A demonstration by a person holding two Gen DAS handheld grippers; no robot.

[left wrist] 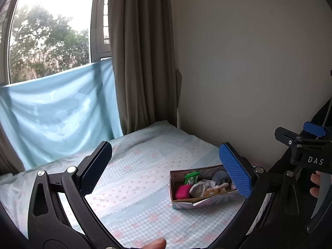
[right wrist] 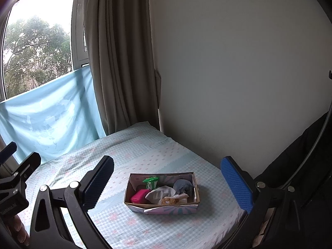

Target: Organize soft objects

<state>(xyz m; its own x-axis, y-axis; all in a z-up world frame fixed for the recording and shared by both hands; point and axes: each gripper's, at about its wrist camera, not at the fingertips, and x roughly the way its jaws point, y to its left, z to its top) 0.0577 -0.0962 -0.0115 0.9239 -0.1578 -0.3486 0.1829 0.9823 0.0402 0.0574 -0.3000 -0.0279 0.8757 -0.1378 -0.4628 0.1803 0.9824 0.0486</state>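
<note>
An open cardboard box (right wrist: 193, 206) (left wrist: 186, 204) rests on the bed. Inside lie a pink pouch (right wrist: 139, 196) (left wrist: 182, 192), a green-topped packet (right wrist: 151, 181) (left wrist: 192, 176), a white cloth (right wrist: 160, 193) (left wrist: 200, 187), a grey-blue soft bundle (right wrist: 183, 185) (left wrist: 221, 177) and a small tan plush (right wrist: 171, 200) (left wrist: 212, 192). My right gripper (right wrist: 168, 183) hangs open above and before the box, holding nothing. My left gripper (left wrist: 166, 168) is open too, left of the box, its right pad (left wrist: 235, 170) covering the box's far end.
The bed (right wrist: 128, 157) has a pale blue checked sheet with pink marks. A bare wall runs along its right side. A grey curtain (right wrist: 116, 62) and a light blue cloth (right wrist: 47, 120) hang below the window at the head. Each view shows part of the other gripper at its edge.
</note>
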